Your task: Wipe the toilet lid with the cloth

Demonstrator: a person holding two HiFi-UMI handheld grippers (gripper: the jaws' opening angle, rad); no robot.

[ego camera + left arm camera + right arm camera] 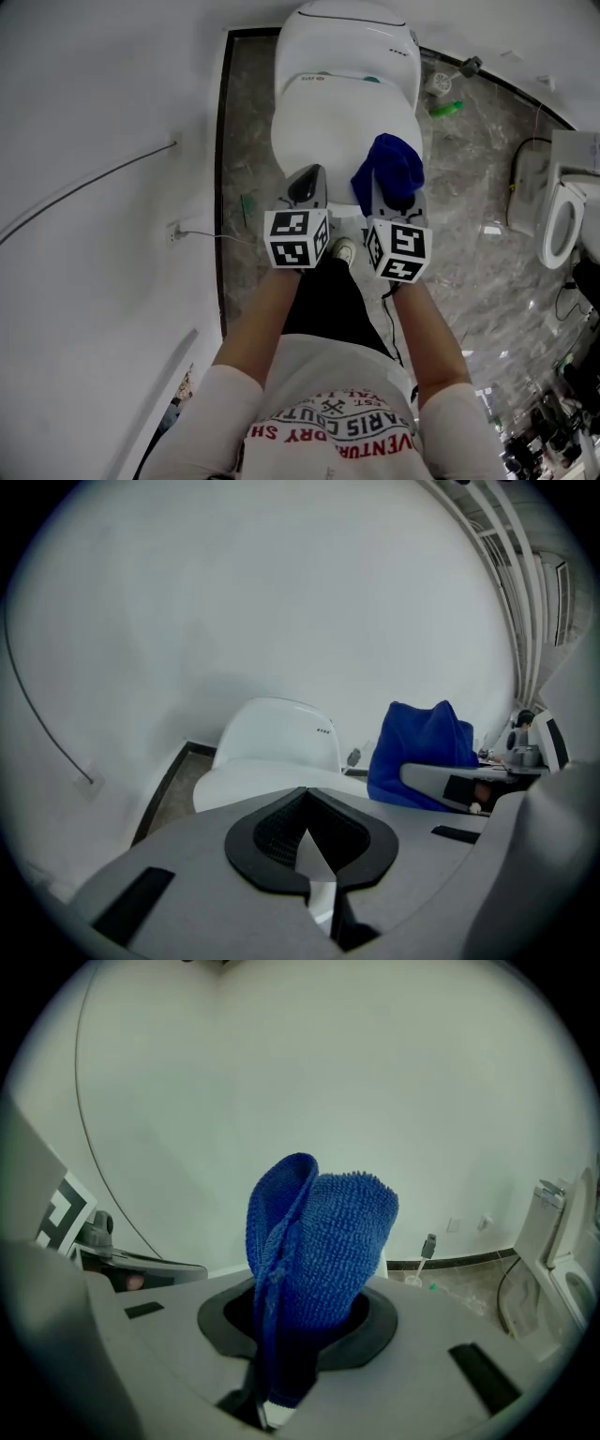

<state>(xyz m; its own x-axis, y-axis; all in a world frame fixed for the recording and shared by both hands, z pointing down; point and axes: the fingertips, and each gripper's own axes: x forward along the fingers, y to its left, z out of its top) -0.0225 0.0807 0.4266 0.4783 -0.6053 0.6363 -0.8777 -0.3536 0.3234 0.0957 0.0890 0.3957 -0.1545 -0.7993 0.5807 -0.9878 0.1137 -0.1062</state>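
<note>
**Blue cloth gripped at the lid's front edge**

The right tool (392,192) pinches a bunched blue cloth (390,165), which stands up out of its jaws over the front right edge of the closed white toilet lid (323,127). Whether the cloth touches the lid cannot be told. The left tool (307,186) hangs just beside it over the lid's front edge, jaws pressed together on nothing.

My head camera looks steeply down onto the toilet (342,103) and floor (469,216). A camera rides close behind each pair of my jaws, facing the white wall (281,592). All three share the blue cloth (314,1241); the left gripper view also catches my right gripper (417,778).
</note>
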